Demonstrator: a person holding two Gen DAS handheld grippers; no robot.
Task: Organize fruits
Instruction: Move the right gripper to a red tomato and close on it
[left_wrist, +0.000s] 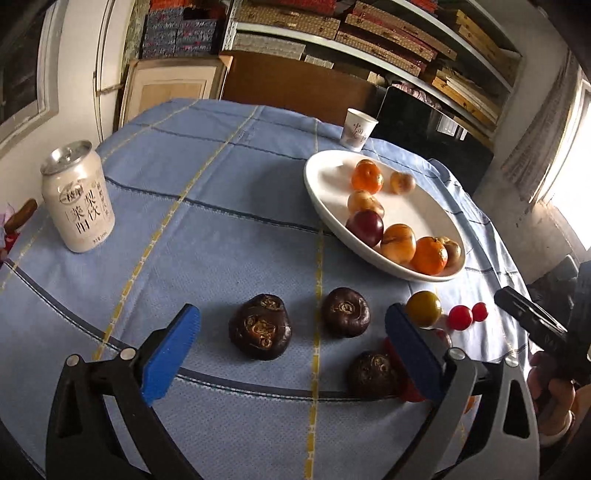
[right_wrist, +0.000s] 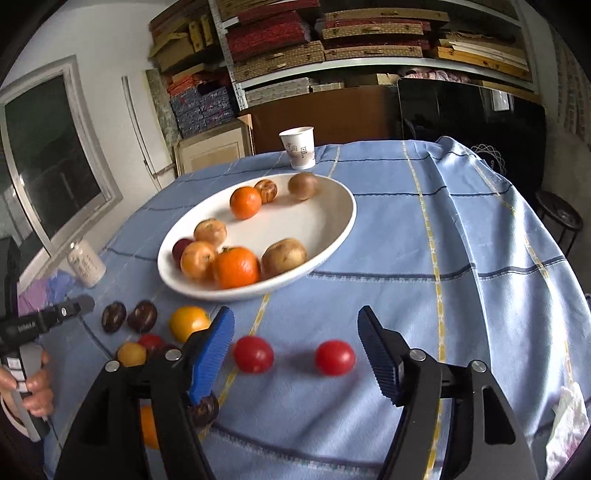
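My left gripper (left_wrist: 291, 314) stands open low over the blue tablecloth. Two dark brown water chestnuts (left_wrist: 260, 326) (left_wrist: 346, 312) lie between its blue pads, untouched. A third chestnut (left_wrist: 373, 373) lies by the right finger, with a yellow-green tomato (left_wrist: 423, 308) beyond. My right gripper (right_wrist: 295, 317) is open too, and two red cherry tomatoes (right_wrist: 253, 353) (right_wrist: 334, 357) rest on the cloth between its fingers. The white oval plate (left_wrist: 317, 199) (right_wrist: 295, 221) holds oranges, brownish fruits and one dark red fruit.
A white drink can (left_wrist: 79, 199) stands at the left and a paper cup (left_wrist: 358, 129) (right_wrist: 299, 147) behind the plate. More small fruits (right_wrist: 188, 323) lie left of my right gripper. The cloth drapes in folds over the right table edge (right_wrist: 498, 206). A hand (right_wrist: 33, 391) holds the other gripper.
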